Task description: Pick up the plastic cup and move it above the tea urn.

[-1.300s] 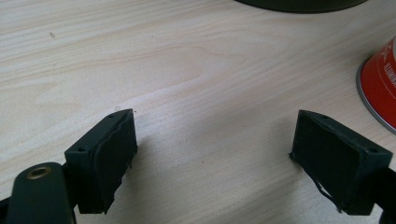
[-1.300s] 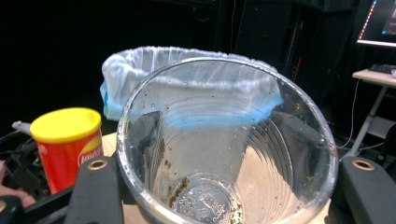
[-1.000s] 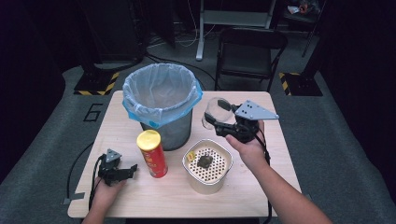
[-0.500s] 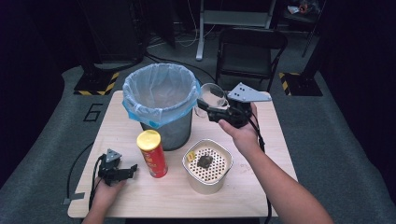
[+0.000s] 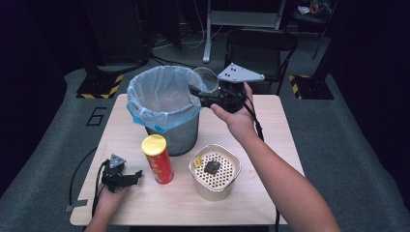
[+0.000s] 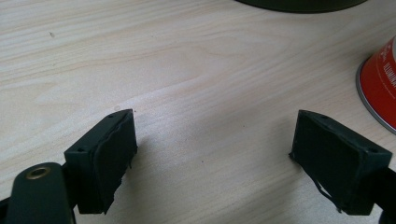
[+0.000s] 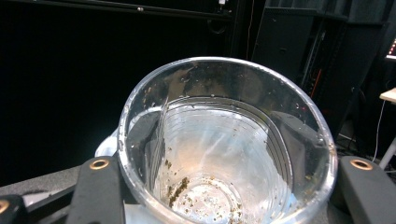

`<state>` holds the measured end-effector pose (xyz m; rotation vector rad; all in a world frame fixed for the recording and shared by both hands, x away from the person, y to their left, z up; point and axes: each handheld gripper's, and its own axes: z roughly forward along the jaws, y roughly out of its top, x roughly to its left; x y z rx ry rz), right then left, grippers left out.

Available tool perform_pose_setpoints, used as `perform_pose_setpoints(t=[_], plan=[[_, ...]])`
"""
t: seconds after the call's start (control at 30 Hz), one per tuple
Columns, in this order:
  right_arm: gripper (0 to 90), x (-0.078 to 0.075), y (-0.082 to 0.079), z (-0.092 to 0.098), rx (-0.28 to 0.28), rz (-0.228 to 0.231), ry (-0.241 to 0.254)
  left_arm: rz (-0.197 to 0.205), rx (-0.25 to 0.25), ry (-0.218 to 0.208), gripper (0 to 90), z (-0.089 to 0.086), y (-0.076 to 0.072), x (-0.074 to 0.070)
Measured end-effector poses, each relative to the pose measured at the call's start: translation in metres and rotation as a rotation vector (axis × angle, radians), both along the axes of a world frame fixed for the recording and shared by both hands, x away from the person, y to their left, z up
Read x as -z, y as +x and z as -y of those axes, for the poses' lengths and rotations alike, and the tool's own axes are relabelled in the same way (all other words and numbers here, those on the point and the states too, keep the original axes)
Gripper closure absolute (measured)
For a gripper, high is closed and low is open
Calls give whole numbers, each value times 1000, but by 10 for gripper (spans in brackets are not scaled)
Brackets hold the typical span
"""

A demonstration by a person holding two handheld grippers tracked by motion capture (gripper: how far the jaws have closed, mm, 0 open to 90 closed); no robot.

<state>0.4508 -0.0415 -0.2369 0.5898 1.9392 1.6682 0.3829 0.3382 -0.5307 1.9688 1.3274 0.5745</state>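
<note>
We hold a clear plastic cup (image 7: 224, 154) in our right tool (image 5: 205, 94), and the tool's two black sides are pressed against the cup, one on each side. In the right gripper view we look right down into the cup, and we see little brown crumbs stuck to its bottom and up its wall. In the high view the cup (image 5: 204, 79) is up in the air, just at the edge of the bin (image 5: 167, 108). The bin is grey and has a light blue bag (image 5: 145, 96) folded over its rim. The bin stands at the back of the tabletop (image 5: 270, 125), which is pale wood. In front of the bin, close to it, stands a red can (image 5: 158, 159) with a yellow lid. To the right of the can sits a cream pot (image 5: 215, 174) with a lid full of little holes, and a dark lump (image 5: 211, 167) lies on that lid, with a small yellow bit beside it. Our left tool (image 5: 136, 175) rests low on the tabletop near the front left corner, pointing at the red can. In the left gripper view its two black sides stand far apart with bare wood between them, and they hold nothing. The bottom of the red can (image 6: 380, 86) shows at the right edge there.
</note>
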Motion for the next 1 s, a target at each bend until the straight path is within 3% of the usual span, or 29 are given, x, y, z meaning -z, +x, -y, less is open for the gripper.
perform_pose_setpoints(t=[0.33,0.67,1.0], plan=[[353,-13,22,-31,4,-14,-6,6,-6,-7,137,1,0,0],[328,1,41,-52,29,-53,-31,-4,2,-1,137,0,0,-1],[287,11,51,-66,19,-88,-41,-5,0,-4,137,0,0,-1]])
